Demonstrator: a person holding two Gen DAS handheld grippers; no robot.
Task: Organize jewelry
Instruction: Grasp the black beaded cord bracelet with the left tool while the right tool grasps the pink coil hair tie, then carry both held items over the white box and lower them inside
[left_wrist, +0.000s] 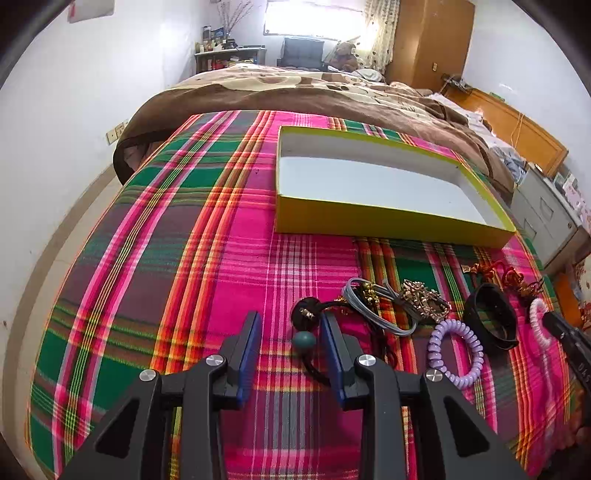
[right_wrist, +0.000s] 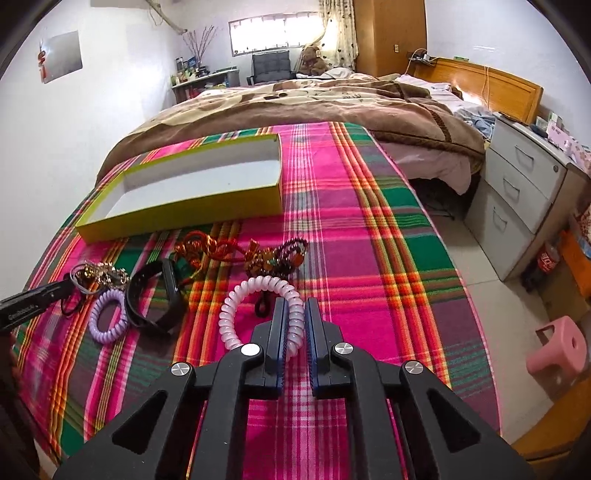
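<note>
From the left wrist, the yellow box (left_wrist: 388, 218) is seen lying empty on the plaid cloth (left_wrist: 166, 258), so nothing is sorted yet. The left gripper (left_wrist: 291, 332) is held with jaws spread, a black hair tie with a green bead (left_wrist: 306, 339) lying between them but not pinched. A grey band (left_wrist: 373, 306), gold chain (left_wrist: 421, 299), purple coil tie (left_wrist: 456, 354) and black bracelet (left_wrist: 487, 321) are all left out. From the right wrist, the right gripper (right_wrist: 295, 310) is found clamped on the pink coil tie (right_wrist: 258, 295), near the beaded pieces (right_wrist: 280, 254); every piece, it seems, remains to be boxed.
</note>
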